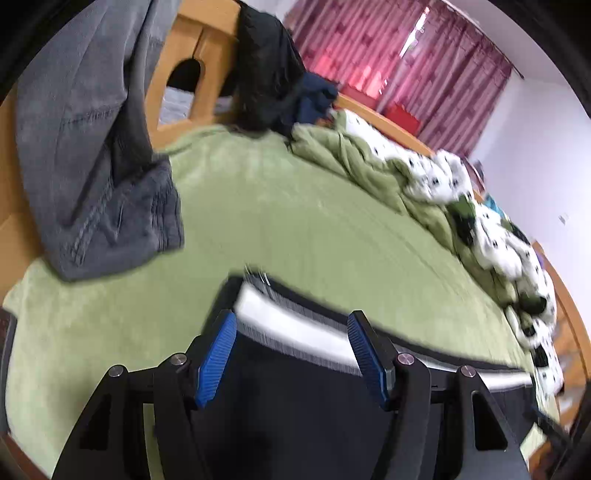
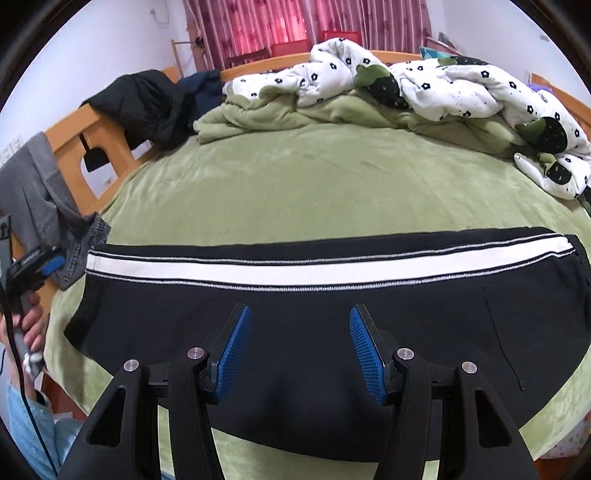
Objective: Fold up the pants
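Black pants [image 2: 424,306] with a white side stripe [image 2: 258,271] lie flat across the green bed cover [image 2: 314,184], legs stacked, waist end to the right. My right gripper [image 2: 300,314] hovers over their middle, jaws open with only cloth below. In the left wrist view the same pants [image 1: 295,387] and stripe [image 1: 288,317] appear blurred under my left gripper [image 1: 291,321], which is also open and holds nothing. At the left edge of the right wrist view, a hand [image 2: 26,328] holds the left gripper, and one of its blue pads [image 2: 53,264] shows near the pants' cuff end.
Grey jeans [image 1: 92,166] hang over the wooden bed frame [image 1: 199,44] at the left. A black jacket [image 2: 147,99] drapes the same frame. A white flowered duvet [image 2: 461,85] and a bunched green blanket [image 2: 258,114] fill the far side. Red curtains [image 2: 295,22] hang behind.
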`<control>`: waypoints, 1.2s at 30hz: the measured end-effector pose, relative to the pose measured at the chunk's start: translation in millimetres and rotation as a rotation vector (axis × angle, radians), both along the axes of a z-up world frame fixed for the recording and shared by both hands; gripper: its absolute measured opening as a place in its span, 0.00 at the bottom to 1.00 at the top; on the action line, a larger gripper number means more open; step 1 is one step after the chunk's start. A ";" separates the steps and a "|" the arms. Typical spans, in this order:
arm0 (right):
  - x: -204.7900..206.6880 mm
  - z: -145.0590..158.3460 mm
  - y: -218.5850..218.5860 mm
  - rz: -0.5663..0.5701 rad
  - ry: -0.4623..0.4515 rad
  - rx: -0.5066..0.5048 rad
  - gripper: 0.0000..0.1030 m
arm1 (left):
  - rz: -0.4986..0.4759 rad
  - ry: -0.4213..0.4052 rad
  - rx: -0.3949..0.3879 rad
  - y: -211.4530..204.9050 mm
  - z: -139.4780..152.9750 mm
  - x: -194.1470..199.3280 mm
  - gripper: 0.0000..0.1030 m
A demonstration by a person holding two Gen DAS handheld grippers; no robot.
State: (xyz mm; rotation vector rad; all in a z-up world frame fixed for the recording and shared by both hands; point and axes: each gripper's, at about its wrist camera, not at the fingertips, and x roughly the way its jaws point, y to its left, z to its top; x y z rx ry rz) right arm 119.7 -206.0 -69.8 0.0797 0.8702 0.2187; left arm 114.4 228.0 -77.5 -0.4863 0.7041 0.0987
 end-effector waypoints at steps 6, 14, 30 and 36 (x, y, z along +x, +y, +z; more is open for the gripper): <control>5.8 -1.3 -8.4 -0.024 0.013 0.075 0.54 | -0.135 0.043 -0.202 -26.0 -44.3 -66.0 0.59; 9.9 -4.1 -4.1 -0.006 0.039 0.139 0.54 | -0.059 0.026 -0.535 -36.5 -128.5 -110.2 0.59; 0.4 -2.4 -1.4 0.046 0.001 0.087 0.54 | 0.057 -0.078 -0.315 -5.1 -94.9 -93.2 0.08; 2.9 -5.2 -10.5 0.043 0.011 0.086 0.54 | 0.104 0.089 -0.338 -5.1 -127.0 -99.1 0.18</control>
